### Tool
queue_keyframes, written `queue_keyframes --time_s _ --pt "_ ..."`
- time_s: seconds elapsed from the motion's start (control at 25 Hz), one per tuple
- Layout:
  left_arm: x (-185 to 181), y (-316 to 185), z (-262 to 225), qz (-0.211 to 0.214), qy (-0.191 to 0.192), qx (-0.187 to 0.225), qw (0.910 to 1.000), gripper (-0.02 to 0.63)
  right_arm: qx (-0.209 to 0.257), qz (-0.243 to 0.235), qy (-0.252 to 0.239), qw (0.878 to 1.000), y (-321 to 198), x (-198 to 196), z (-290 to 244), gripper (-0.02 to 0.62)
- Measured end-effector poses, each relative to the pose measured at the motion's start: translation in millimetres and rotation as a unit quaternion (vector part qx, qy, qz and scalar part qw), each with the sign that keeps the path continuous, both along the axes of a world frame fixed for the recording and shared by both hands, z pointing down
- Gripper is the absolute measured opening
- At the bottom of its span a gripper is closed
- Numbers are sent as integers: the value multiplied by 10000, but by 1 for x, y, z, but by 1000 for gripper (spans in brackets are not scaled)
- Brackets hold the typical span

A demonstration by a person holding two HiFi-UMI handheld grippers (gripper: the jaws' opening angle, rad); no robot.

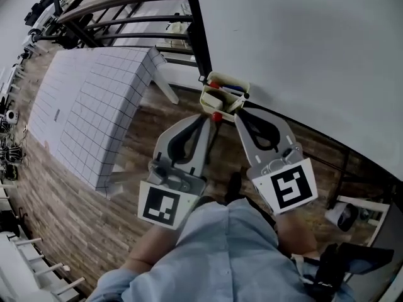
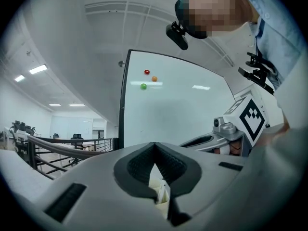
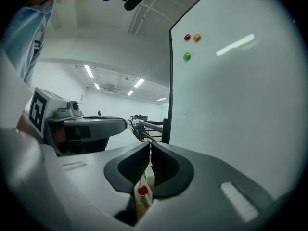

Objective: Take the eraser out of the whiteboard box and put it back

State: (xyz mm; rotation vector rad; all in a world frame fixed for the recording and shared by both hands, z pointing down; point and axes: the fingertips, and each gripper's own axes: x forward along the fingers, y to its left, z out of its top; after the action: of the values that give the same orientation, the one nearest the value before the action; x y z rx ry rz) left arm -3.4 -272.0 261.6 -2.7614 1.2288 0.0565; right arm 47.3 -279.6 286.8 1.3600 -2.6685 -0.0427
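A cream whiteboard box (image 1: 224,95) hangs at the lower corner of the whiteboard (image 1: 302,43), with markers lying in it and a red round knob (image 1: 216,116) at its near side. I cannot pick out the eraser among its contents. Both grippers point level at the box, side by side. The left gripper (image 1: 208,119) has its tips just short of the box's near left corner, jaws together and empty. The right gripper (image 1: 237,114) reaches the near right corner, jaws almost touching with nothing between them. Below the right jaws the box (image 3: 144,198) and red knob (image 3: 142,190) show.
A table under a white gridded cover (image 1: 94,106) stands to the left, over a wooden floor (image 1: 69,219). A dark railing (image 1: 126,5) runs behind it. Three coloured magnets (image 2: 147,72) sit high on the whiteboard. A whiteboard stand foot (image 1: 343,212) is at the lower right.
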Motion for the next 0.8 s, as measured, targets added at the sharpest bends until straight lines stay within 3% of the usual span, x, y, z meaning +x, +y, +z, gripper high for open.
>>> queue_keyframes --time_s 0.44,0.52,0.68,0.8 --pt "-11 -40 18 -121 -30 -261 9996 -2 -450 -291 111 9985 -36 -18 29 26" --pt "-18 -49 24 -95 -2 -362 9993 -2 -587 -296 229 9976 -43 -25 40 47" --pt "-30 -66 36 -7 21 -441 9990 -2 -781 -186 719 9942 -59 -35 67 149" --pt "-34 -77 50 114 46 -612 9981 -2 -945 -76 996 9905 -67 -41 86 161"
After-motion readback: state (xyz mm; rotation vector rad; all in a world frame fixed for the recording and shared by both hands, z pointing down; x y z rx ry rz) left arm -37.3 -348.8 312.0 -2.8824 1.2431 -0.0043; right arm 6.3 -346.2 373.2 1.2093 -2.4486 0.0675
